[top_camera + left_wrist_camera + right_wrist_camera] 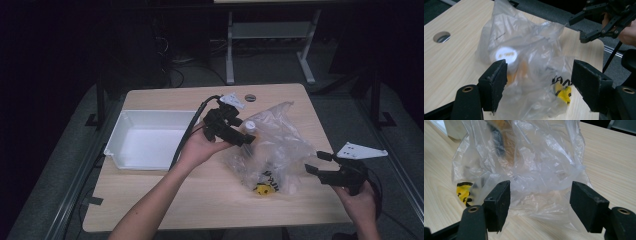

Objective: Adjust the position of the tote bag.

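A crumpled clear plastic bag (282, 142) lies right of centre on the wooden table (150, 200). Inside it I make out a white-capped bottle (506, 55) and a yellow-and-black item (564, 94) near the bag's front. My left gripper (242, 131) hovers at the bag's left side, open, its jaws spread either side of the bottle's cap in the left gripper view (539, 72). My right gripper (317, 162) is open just right of the bag, apart from it. The right gripper view has the bag (529, 165) between its spread jaws (539, 192), with the yellow item (464, 192) at the left.
An empty white bin (117, 135) sits on the table's left half. A round cable hole (250, 97) is near the far edge. The table's right edge runs close to my right hand (360, 202). Dark floor and a desk frame (230, 55) lie beyond.
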A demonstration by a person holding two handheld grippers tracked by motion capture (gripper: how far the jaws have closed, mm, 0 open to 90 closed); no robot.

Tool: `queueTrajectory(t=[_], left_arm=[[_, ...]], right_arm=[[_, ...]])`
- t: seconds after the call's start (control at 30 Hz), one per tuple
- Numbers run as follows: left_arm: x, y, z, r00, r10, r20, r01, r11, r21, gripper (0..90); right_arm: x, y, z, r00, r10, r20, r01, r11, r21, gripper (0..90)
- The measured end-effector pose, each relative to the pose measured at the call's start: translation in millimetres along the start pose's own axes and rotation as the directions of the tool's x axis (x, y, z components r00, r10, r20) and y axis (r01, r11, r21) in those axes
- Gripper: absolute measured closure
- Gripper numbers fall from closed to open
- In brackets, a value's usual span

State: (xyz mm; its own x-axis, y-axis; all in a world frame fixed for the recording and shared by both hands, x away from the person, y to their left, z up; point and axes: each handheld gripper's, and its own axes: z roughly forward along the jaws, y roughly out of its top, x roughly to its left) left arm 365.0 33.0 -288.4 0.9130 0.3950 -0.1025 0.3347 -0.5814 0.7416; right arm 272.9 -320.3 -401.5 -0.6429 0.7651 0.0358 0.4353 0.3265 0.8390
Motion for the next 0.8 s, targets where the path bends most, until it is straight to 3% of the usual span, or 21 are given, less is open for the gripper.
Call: queueTrajectory(t=[0.3, 0.5, 0.67, 0.8], left_arm=[[-2.5, 22.2, 15.5, 0.9987, 0.042, 0.029, -0.043, 0.999, 0.012, 28.5], [2.1, 35.2, 30.0, 0.9966, 0.045, 0.069, -0.048, 0.9977, 0.047, 30.4], [0.9, 43.8, 40.9, 0.9928, 0.075, 0.094, -0.082, 0.9937, 0.077, 30.6], [2.9, 47.8, 51.7, 0.9903, 0.069, 0.121, -0.081, 0.992, 0.097, 31.3]], right_arm=[[0.8, -0.2, -0.7, 0.9999, 0.009, -0.007, -0.009, 1.0, -0.007, 32.5], [-0.4, -0.7, -1.7, 0.9999, 0.013, -0.008, -0.013, 1.0, -0.013, 32.5], [-1.6, -1.3, -2.0, 0.9999, 0.014, -0.009, -0.015, 1.0, -0.016, 32.5], [-1.9, -1.6, -2.6, 0.9998, 0.018, -0.009, -0.018, 1.0, -0.02, 32.4]])
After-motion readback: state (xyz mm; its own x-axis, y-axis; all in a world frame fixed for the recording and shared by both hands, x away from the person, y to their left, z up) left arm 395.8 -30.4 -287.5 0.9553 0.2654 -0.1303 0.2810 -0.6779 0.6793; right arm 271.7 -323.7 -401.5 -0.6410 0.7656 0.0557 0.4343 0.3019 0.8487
